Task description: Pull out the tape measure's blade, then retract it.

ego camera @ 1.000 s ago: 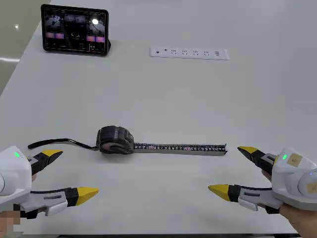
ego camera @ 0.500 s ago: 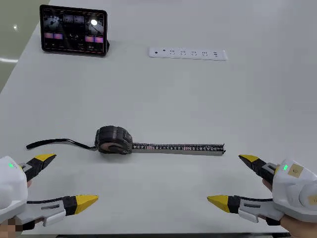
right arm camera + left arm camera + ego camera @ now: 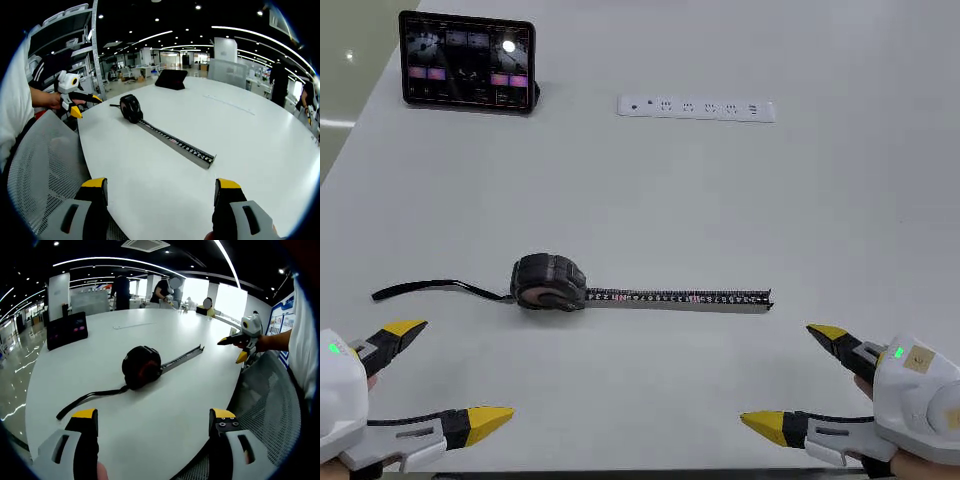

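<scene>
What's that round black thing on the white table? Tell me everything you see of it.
A tape measure: round, dark, ribbed case with a reddish centre, apparently standing on its edge on the table. Its marked blade lies pulled out flat to the right, ending in a hook. A thin black strap trails left. Only the table touches it.

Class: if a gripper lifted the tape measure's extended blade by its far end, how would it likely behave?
The blade lies thin and straight on the table, so it probably holds fairly stiff, yet may buckle if bent. The case looks chunky, so it likely stays down as an anchor, perhaps dragging its loose strap.
</scene>
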`<state>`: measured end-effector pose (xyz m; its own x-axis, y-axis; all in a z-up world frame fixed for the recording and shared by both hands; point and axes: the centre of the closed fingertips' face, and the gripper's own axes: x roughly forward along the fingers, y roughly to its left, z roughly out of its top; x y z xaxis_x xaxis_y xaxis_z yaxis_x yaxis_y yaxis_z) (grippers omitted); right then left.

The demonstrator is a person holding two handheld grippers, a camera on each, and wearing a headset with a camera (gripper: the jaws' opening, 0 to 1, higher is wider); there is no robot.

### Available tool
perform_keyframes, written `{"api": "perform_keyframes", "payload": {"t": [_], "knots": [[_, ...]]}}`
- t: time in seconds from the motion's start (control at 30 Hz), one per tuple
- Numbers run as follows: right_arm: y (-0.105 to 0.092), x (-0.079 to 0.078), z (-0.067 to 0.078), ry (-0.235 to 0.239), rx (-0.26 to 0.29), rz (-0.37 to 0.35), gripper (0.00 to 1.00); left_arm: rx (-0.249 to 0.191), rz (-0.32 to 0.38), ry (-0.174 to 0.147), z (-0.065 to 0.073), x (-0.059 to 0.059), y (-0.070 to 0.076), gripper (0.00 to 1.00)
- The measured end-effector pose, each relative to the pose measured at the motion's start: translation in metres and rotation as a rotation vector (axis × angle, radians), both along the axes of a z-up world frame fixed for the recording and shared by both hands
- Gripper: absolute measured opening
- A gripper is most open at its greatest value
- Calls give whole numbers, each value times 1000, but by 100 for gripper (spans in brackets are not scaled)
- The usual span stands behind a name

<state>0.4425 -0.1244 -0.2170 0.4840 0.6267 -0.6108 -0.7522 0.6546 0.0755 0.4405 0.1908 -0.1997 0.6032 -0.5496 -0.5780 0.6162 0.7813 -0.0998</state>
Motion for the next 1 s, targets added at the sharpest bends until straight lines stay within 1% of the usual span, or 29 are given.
{"api": "perform_keyframes", "payload": {"t": [0.33, 0.57, 0.87, 1.0], "knots": [[1, -3, -2, 7, -5, 0, 88, -1, 4, 5, -1, -1, 2, 89], [1, -4, -2, 6, -5, 0, 90, -19, 25, 10, -1, -1, 4, 89], [1, -5, -2, 7, -7, 0, 91, -27, 28, 8, -1, 1, 3, 89], [1, -5, -3, 9, -12, 3, 91, -30, 27, 12, -1, 0, 2, 89]]}}
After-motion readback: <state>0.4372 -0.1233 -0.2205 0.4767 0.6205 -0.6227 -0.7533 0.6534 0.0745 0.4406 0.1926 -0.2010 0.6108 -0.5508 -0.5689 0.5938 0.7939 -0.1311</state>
